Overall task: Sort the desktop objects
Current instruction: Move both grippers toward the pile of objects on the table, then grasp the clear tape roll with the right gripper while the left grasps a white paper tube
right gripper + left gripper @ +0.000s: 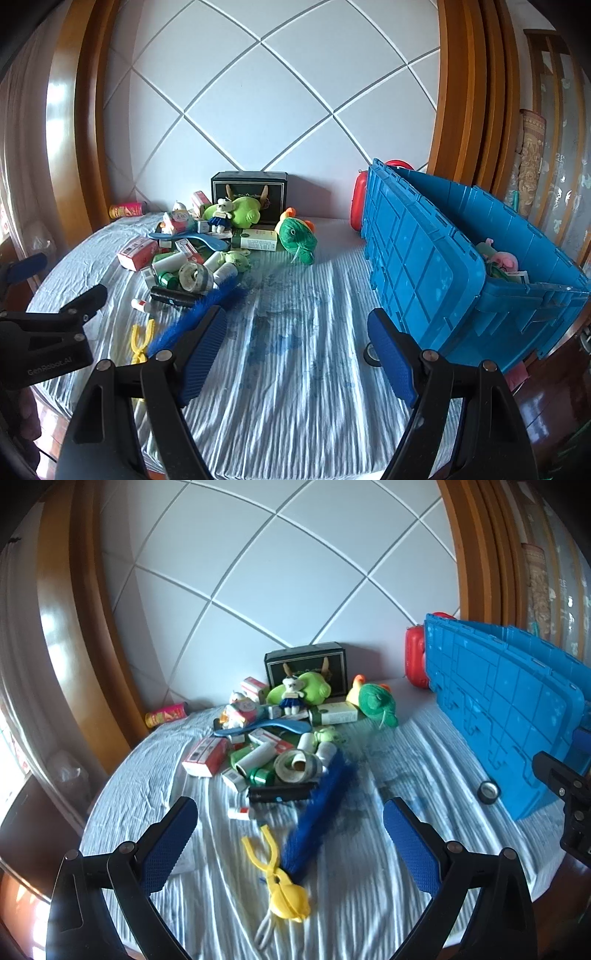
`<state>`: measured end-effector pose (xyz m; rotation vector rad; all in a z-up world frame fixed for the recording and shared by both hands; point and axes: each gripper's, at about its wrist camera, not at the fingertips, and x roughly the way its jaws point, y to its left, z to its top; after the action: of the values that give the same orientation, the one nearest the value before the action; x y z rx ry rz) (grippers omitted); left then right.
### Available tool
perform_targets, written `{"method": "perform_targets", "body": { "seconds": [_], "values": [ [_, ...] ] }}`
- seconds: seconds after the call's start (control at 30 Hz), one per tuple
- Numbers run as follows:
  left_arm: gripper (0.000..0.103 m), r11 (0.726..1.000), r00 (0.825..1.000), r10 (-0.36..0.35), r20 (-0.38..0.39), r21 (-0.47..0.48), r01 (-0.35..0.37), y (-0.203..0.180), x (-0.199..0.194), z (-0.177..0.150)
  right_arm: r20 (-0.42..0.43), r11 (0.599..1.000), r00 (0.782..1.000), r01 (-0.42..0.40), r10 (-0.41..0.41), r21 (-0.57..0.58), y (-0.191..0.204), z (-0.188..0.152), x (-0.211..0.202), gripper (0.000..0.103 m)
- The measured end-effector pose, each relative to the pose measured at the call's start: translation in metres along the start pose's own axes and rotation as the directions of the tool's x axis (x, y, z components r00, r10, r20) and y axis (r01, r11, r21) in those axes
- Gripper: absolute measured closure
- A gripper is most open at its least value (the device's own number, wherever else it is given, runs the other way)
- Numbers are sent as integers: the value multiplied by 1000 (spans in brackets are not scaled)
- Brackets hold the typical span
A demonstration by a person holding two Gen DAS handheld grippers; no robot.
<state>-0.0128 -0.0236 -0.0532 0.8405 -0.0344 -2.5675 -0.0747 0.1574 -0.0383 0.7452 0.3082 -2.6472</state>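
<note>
A pile of small things lies on the blue striped cloth [388,904]: boxes, a tape roll [297,766], a small bear doll [291,694] and a green plush [376,701]. Nearer lie a blue brush [317,819] and a yellow clip toy [280,882]. My left gripper [290,805] hangs open above these two, holding nothing. My right gripper [295,315] is open over bare cloth, between the brush [199,314] and the blue crate [424,266]. A pink plush [504,260] lies in the crate. The green plush [297,236] sits beyond.
A black box [306,668] leans on the tiled wall behind the pile. A red case [415,661] stands behind the crate [517,709], and a black tape roll [488,792] lies at its foot. A pink can [166,714] lies far left. Wooden frames flank the table.
</note>
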Motion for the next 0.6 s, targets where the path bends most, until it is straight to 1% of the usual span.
{"method": "perform_targets", "body": {
  "seconds": [0.1, 0.2, 0.3, 0.37, 0.47, 0.6],
  "values": [
    [1, 1000, 999, 19, -34, -8, -20, 4, 12, -5, -6, 1000, 1000, 0, 0, -5, 1, -3, 7, 25],
    [1, 999, 998, 42, -51, -14, -43, 13, 23, -10, 17, 997, 997, -80, 79, 24, 0, -2, 11, 25],
    [1, 997, 996, 70, -61, -18, -71, 29, 35, -15, -25, 979, 981, -191, 193, 67, 2, -3, 32, 25],
    [1, 996, 994, 85, -71, -29, -87, 46, 46, -19, -36, 972, 974, -220, 224, 86, 8, -8, 45, 25],
    [1, 993, 990, 108, -90, -43, -113, 75, 68, -24, -8, 964, 967, -252, 254, 78, 26, -8, 57, 25],
    [1, 990, 984, 126, -124, -52, -133, 113, 105, -23, -49, 950, 950, -305, 308, 68, 63, 1, 87, 25]
  ]
}}
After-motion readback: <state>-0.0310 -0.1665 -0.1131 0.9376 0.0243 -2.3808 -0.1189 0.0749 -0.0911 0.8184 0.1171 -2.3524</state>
